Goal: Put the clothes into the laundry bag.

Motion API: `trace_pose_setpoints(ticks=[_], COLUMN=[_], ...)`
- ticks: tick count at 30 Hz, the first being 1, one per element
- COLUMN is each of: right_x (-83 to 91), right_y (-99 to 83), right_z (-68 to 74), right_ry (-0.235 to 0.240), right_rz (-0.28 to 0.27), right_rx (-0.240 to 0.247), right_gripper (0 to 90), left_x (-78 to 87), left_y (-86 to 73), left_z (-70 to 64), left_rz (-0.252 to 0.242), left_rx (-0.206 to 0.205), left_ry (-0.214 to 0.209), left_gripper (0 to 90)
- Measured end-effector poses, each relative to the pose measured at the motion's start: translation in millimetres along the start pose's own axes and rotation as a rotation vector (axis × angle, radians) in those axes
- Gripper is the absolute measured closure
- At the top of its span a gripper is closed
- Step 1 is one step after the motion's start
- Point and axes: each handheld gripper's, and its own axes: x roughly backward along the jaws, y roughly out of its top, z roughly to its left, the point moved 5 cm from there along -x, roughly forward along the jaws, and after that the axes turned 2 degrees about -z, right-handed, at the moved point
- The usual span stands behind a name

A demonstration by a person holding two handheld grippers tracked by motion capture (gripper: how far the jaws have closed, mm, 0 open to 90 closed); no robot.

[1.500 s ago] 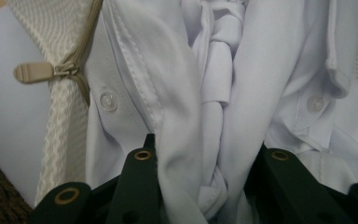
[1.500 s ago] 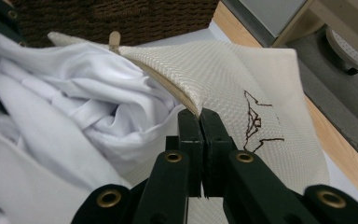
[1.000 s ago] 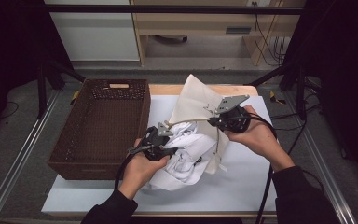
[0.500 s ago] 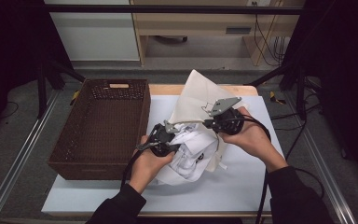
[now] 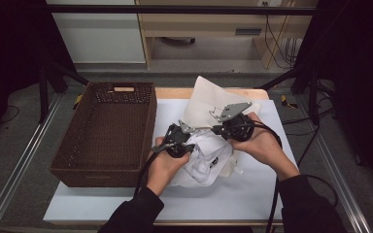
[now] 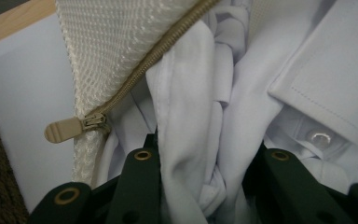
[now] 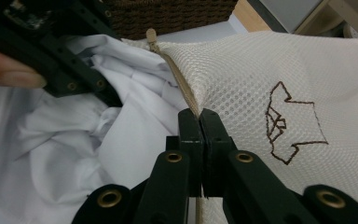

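Beside the basket [image 5: 108, 131], mesh bag [image 7: 279, 79] edge in right hand-held gripper [image 7: 199, 116].

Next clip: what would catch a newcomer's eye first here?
Mid-table, a rumpled white shirt is half inside a cream mesh laundry bag. The left claw has bunched shirt fabric between its jaws beside the bag's zipper pull, while the right claw is pinched shut on the bag's zipper edge. On the table's left side sits a dark wicker basket.
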Motion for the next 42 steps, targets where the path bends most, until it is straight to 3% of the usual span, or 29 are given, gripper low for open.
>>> trace_pose_setpoints(ticks=[11, 18, 19, 22, 32, 42], right_x=[-1.5, -0.5, -3.1, -6.4, -19.9, -7.5], right_y=[3.2, 9.9, 10.0, 8.3, -2.8, -1.3], right_z=[3.3, -2.7, -3.1, -2.8, 10.8, 4.3], right_ry=[-0.002, -0.026, -0.021, -0.029, -0.004, -0.025], right_rz=[0.009, -0.006, -0.002, 0.012, 0.027, 0.012], right_rx=[0.017, -0.016, -0.026, -0.023, -0.032, -0.053], right_gripper=[89.2, 89.2, 89.2, 89.2, 89.2, 89.3], left_x=[-20.5, -13.0, -9.1, -7.1, -23.5, -32.9], left_y=[0.2, -3.2, -2.8, -1.3, -4.6, -7.8], left_z=[13.2, 6.6, 2.1, -0.8, 11.9, 17.7], left_rz=[-0.014, -0.110, -0.136, -0.155, -0.150, -0.155], left_rx=[0.074, 0.119, 0.111, 0.113, 0.181, 0.233], left_ry=[0.067, 0.049, 0.056, 0.067, 0.112, 0.156], left_gripper=[68.7, 68.8, 68.8, 68.8, 69.0, 69.2])
